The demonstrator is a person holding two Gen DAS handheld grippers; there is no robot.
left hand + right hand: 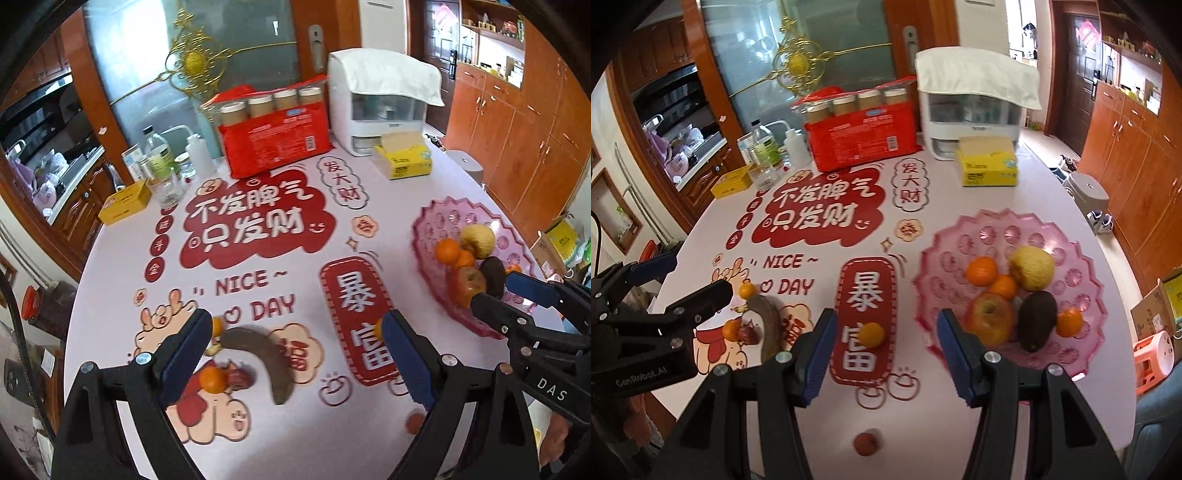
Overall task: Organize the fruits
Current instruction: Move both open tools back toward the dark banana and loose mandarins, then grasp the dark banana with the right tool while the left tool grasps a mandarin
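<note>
Your pink fruit tray (964, 232) already holds an apple (990, 319), a pear (1032, 267), an avocado (1036, 321) and three small oranges, so you are roughly halfway. Loose on the table (1015, 192) remain the brown banana (768, 321) with small fruits beside it, an orange (871, 334) mid-table and a reddish fruit (866, 443) near the front edge. Your left gripper (295, 350) and right gripper (884, 350) both stand parted and empty above the table, so you are between picks
</note>
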